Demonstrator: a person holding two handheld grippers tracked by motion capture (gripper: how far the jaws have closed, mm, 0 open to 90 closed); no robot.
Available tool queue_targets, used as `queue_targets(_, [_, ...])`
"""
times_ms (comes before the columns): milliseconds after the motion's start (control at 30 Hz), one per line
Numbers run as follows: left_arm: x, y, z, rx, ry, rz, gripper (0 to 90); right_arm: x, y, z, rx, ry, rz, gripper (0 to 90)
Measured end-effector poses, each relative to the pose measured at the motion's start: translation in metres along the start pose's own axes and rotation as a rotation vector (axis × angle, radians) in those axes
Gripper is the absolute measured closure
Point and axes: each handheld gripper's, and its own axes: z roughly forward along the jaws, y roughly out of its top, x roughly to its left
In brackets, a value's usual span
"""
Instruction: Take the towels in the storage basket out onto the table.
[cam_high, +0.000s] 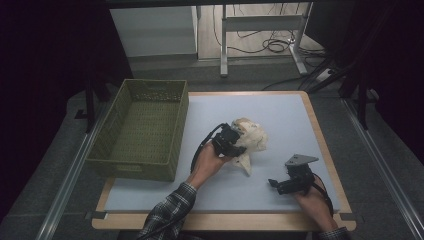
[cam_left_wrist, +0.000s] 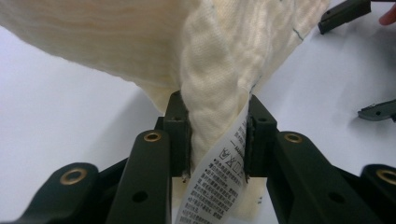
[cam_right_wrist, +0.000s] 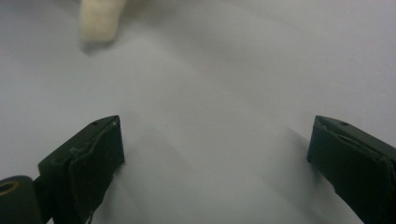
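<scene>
A pale, smooth mat covers the wooden-edged table (cam_high: 320, 150), with dark carpet and a desk frame beyond it. At the left stands an olive-green woven basket (cam_high: 142, 131), rectangular, open-topped and perforated along its walls, with nothing visible inside. Just right of it, near the middle of the mat, the left gripper (cam_high: 234, 141) pinches a cream cloth (cam_high: 251, 137); in the left gripper view its jaws press a thick fold of the soft, ribbed fabric (cam_left_wrist: 215, 93) between them, with a printed care label (cam_left_wrist: 219, 172) hanging down beside one pad. The cloth looks limp and bunched, a loose tail (cam_high: 246, 165) trailing on the mat. Farther right, the right gripper (cam_high: 275, 184) hovers low over bare mat, its jaws spread wide with nothing between them. The likely risk is that the grip holds only one fold, so the bundle could slip free or drag its tail over the basket rim when lifted.
</scene>
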Motion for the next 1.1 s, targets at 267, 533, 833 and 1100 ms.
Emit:
queue_targets(267, [-0.003,-0.013,0.026,0.029,-0.064,-0.028,48.2,0.0,0.0,0.0,0.001,0.0,0.003,3.6])
queue_targets(533, [-0.004,-0.016,0.012,-0.022,-0.052,-0.02,21.4,0.0,0.0,0.0,0.0,0.0,0.003,3.5])
queue_targets(833, [-0.004,-0.027,-0.009,-0.05,-0.018,0.004,30.8,0.0,0.0,0.0,0.002,0.0,0.003,3.4])
queue_targets(1100, [-0.014,-0.026,-0.003,-0.063,-0.027,0.042,35.6,0.0,0.0,0.0,0.002,0.0,0.003,3.4])
